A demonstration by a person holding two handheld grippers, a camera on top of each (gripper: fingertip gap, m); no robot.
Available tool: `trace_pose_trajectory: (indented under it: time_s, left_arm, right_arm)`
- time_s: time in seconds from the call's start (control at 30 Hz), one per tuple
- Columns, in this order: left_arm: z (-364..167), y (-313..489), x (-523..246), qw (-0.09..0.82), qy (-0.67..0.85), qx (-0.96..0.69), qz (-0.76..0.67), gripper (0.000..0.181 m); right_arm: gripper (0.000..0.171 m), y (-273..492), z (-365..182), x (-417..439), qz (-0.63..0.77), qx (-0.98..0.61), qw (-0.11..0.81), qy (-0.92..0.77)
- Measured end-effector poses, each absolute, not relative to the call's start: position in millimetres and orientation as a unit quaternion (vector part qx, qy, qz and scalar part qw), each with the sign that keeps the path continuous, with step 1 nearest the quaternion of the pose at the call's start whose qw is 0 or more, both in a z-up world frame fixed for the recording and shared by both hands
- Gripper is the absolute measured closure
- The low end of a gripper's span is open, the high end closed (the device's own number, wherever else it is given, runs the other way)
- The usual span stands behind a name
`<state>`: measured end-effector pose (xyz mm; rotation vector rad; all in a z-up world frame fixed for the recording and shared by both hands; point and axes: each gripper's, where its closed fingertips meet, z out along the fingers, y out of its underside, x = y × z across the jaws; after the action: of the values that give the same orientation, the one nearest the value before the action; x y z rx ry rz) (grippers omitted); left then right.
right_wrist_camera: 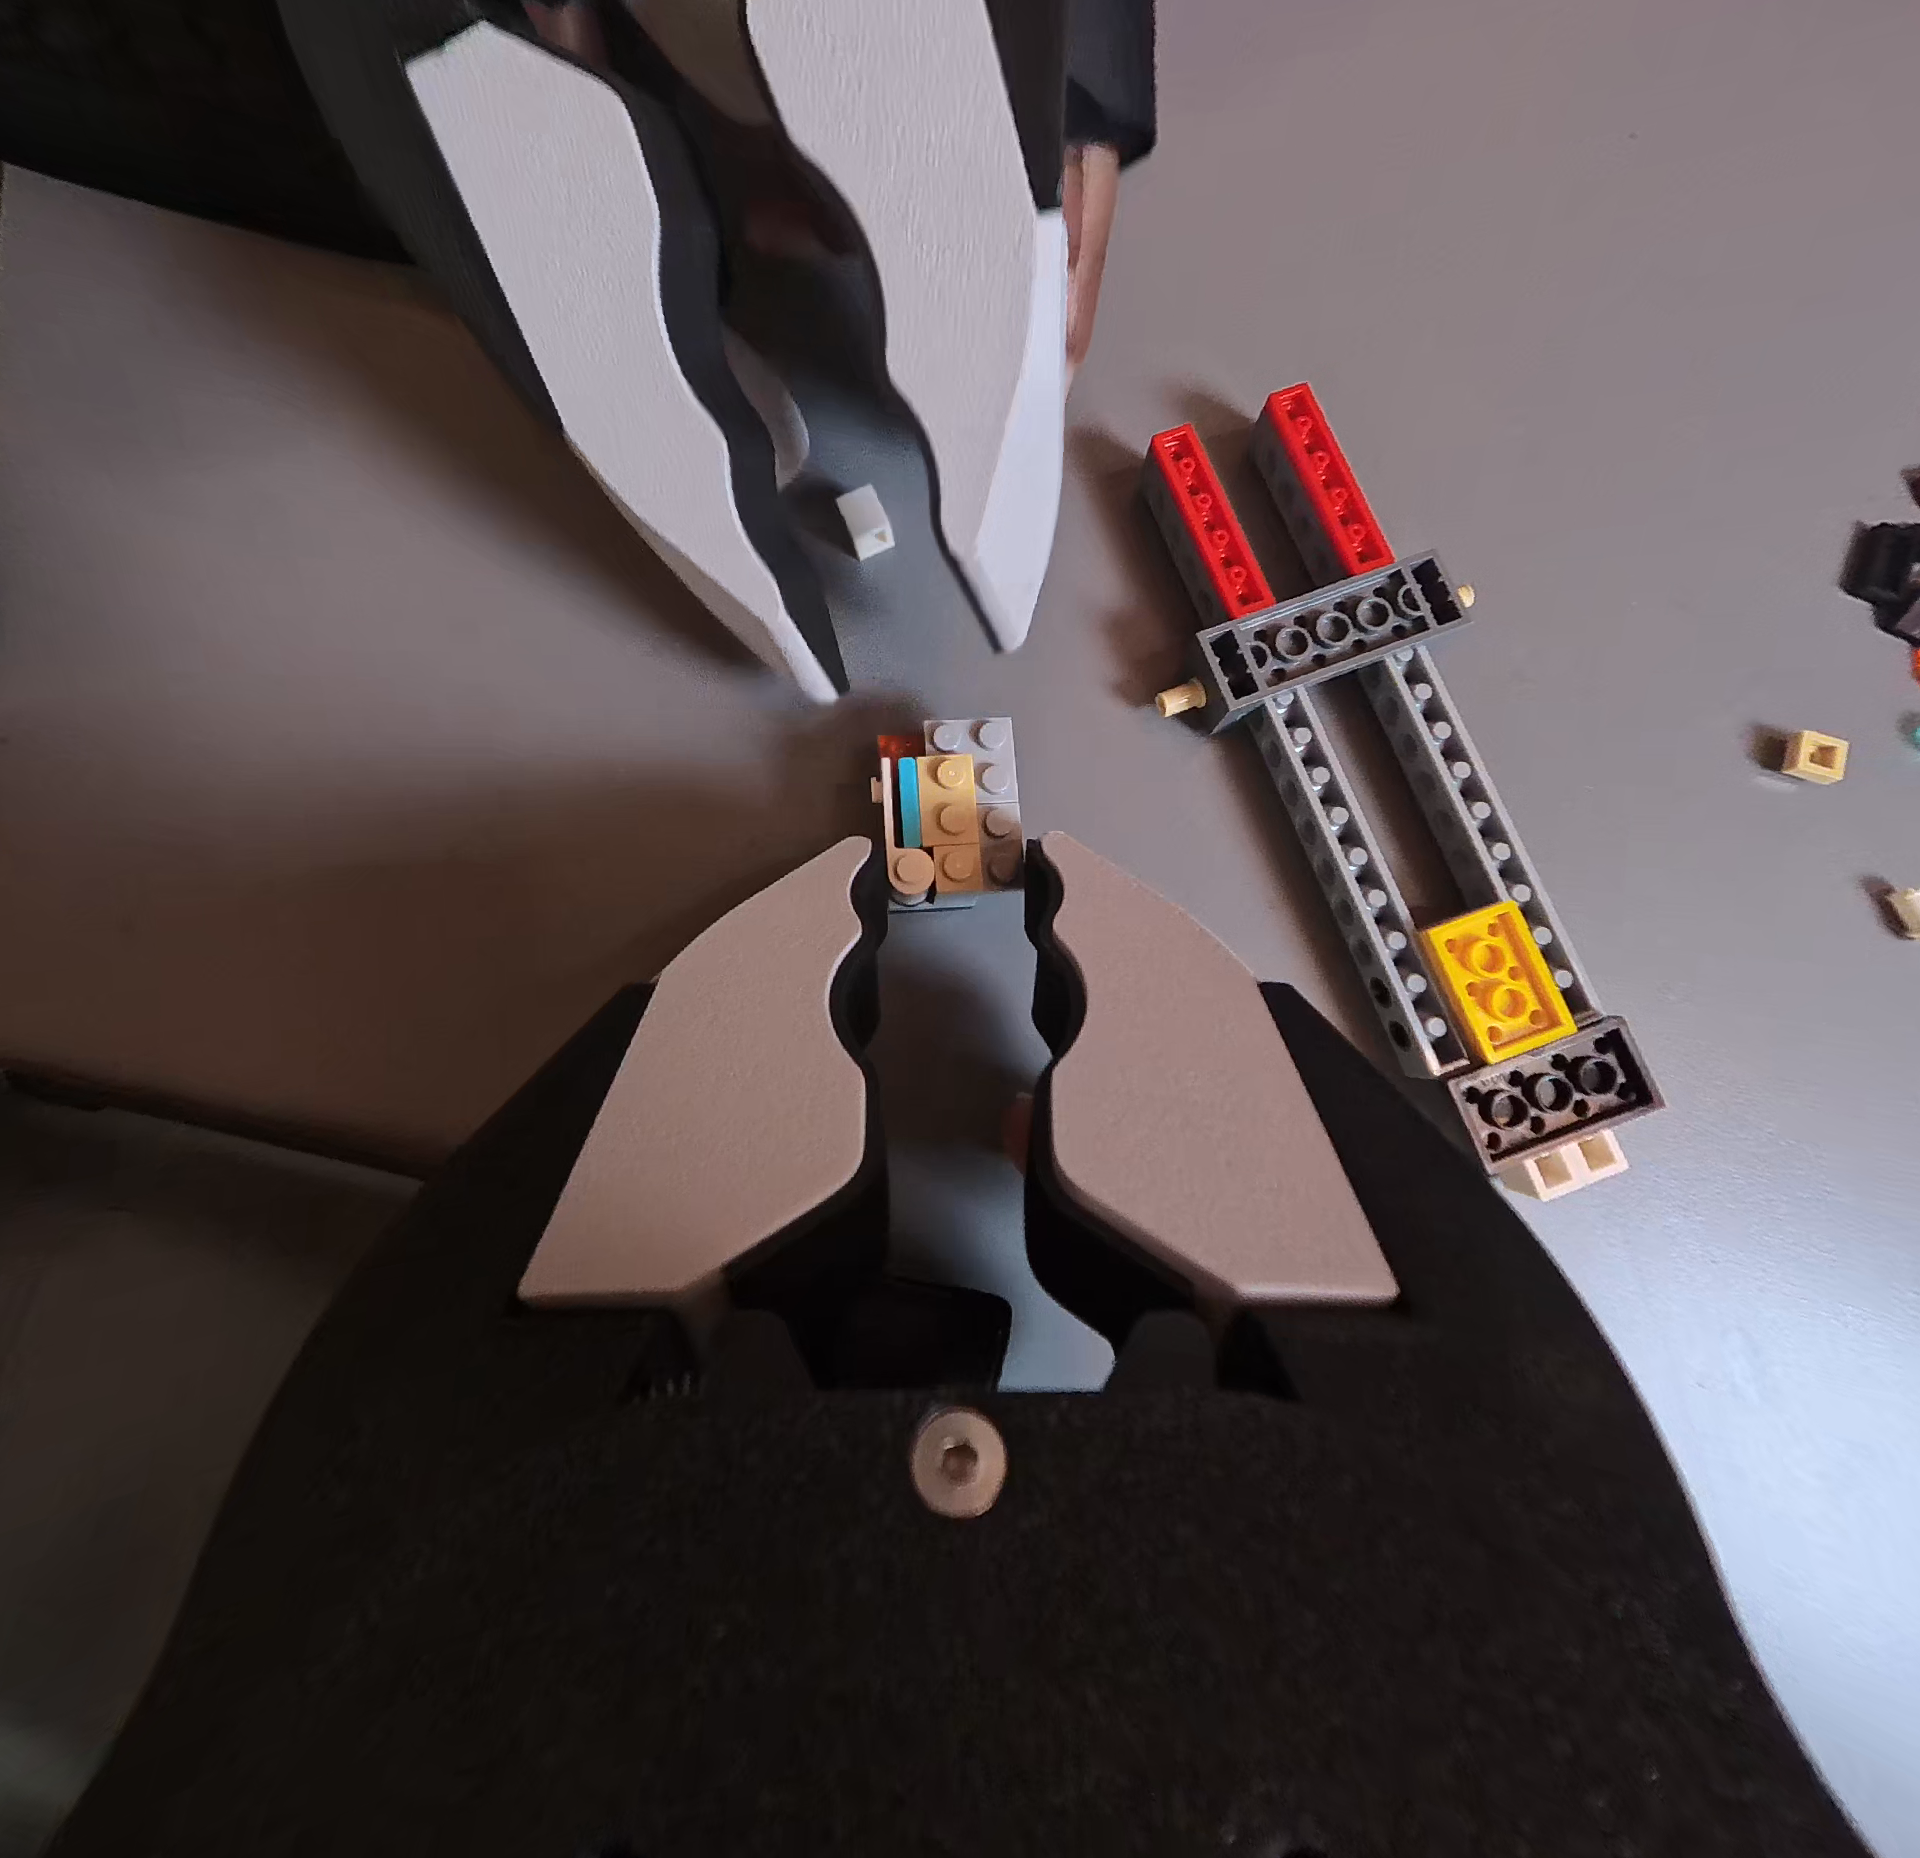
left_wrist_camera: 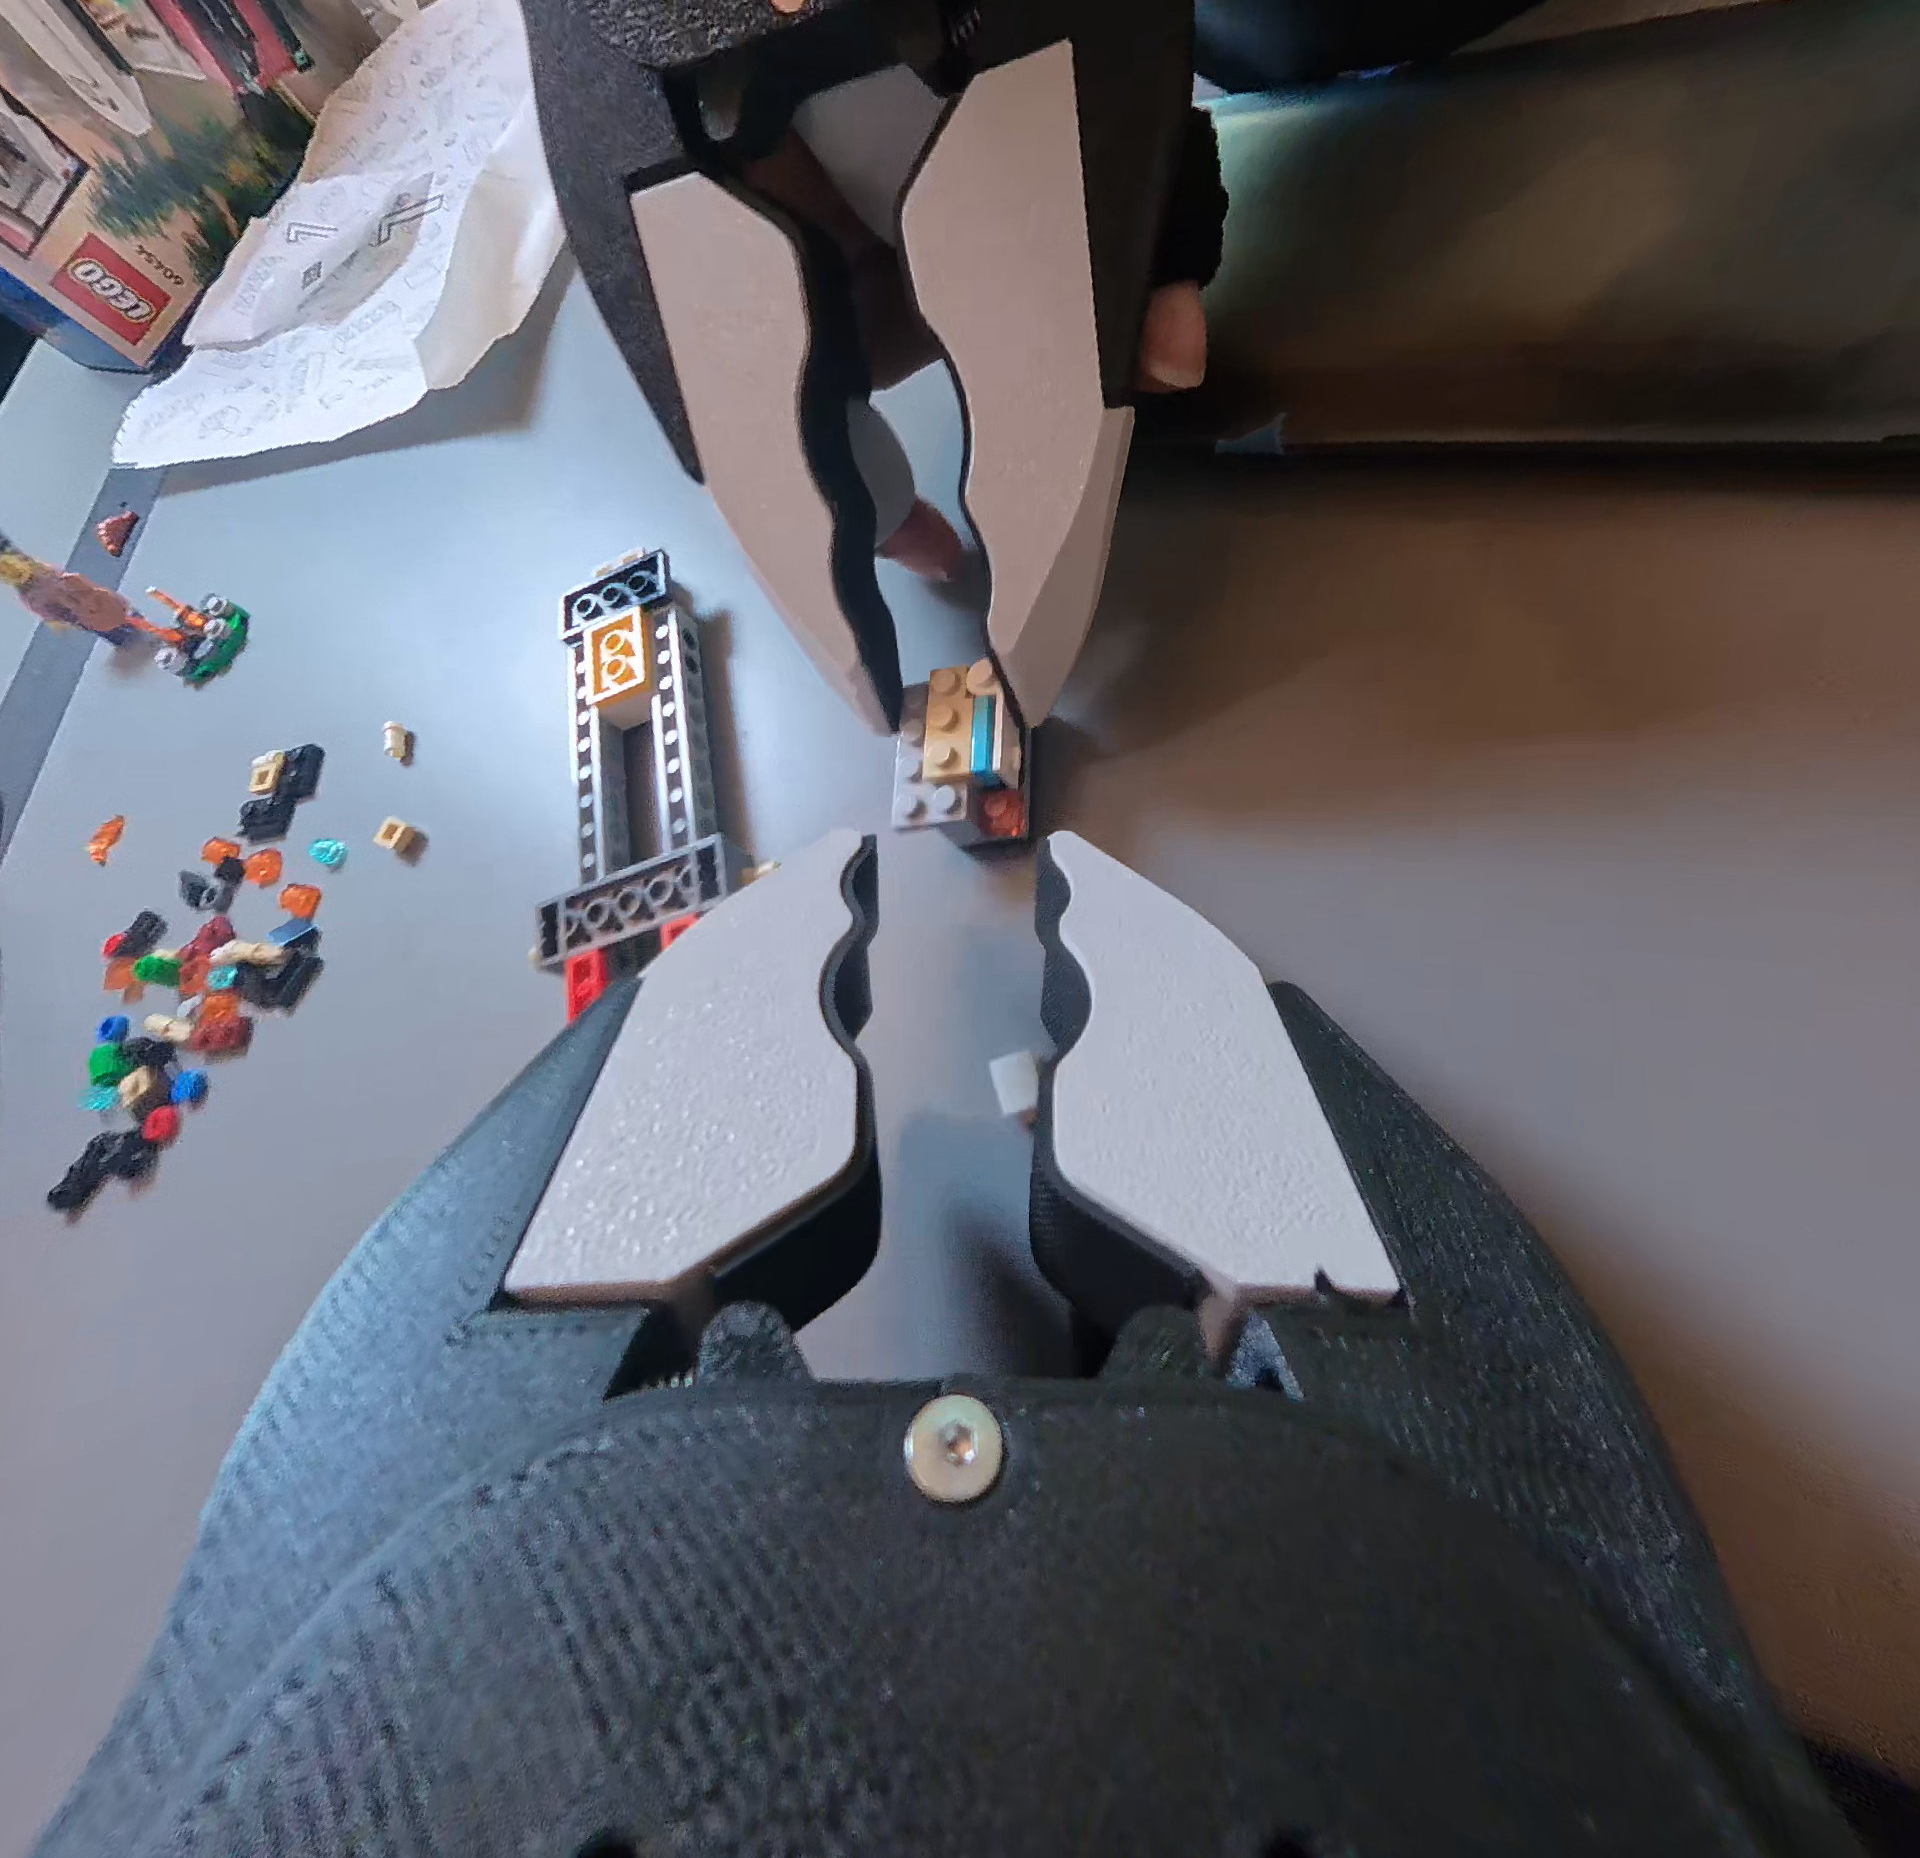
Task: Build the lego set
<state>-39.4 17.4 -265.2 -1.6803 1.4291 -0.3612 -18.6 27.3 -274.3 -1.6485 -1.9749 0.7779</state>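
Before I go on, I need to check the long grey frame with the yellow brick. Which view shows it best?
The right wrist view: the long grey frame lies whole and unblocked, both red beams and the yellow brick clear. In the left wrist view the frame is smaller, and the left gripper covers its red end.

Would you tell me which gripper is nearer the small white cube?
Left. The white cube lies between the left gripper's open fingers; the right gripper is beyond, at the small build.

bare table [left_wrist_camera: 1455, 873] right of small build [left_wrist_camera: 961, 769]; girder frame [left_wrist_camera: 634, 769] crowds left.
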Motion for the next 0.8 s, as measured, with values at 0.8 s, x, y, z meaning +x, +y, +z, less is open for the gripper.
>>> trace_pose_trajectory:
  time_s: [0.8]
  left_arm:
    - [-284, -6, -77, 0.296, 0.57, -0.748, -0.164, 0.169]
  right_arm:
    - [0.146, 29, -275, -17, 0.272, -0.599, 0.238, -0.715]
